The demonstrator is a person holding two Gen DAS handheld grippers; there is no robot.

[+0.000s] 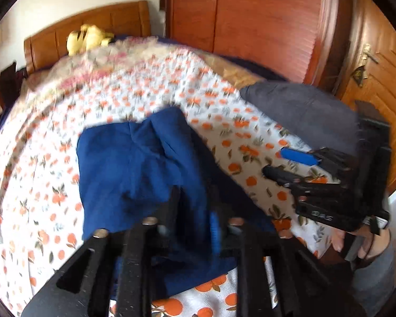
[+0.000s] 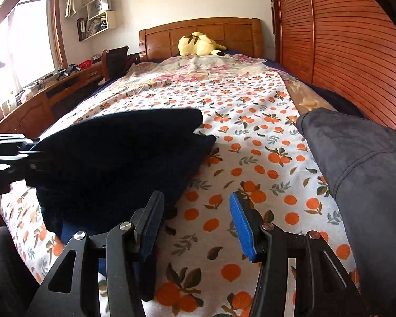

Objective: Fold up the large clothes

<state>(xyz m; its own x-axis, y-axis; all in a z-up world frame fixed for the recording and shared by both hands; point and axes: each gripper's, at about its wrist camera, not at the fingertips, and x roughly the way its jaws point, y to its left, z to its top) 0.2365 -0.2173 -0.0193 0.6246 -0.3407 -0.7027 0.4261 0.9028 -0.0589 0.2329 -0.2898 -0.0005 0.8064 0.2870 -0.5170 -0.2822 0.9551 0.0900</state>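
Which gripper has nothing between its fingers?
The right gripper: only bedsheet shows in its gap, while blue garment lies between the left gripper's fingers.

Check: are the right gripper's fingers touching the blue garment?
Apart. Right wrist view: right gripper stands open, only orange-print bedsheet between its fingers; blue garment lies to the left, clear of them.

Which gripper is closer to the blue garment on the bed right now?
Left. The left gripper is right over the blue garment; the right gripper hangs open beside it, over the orange-print sheet.
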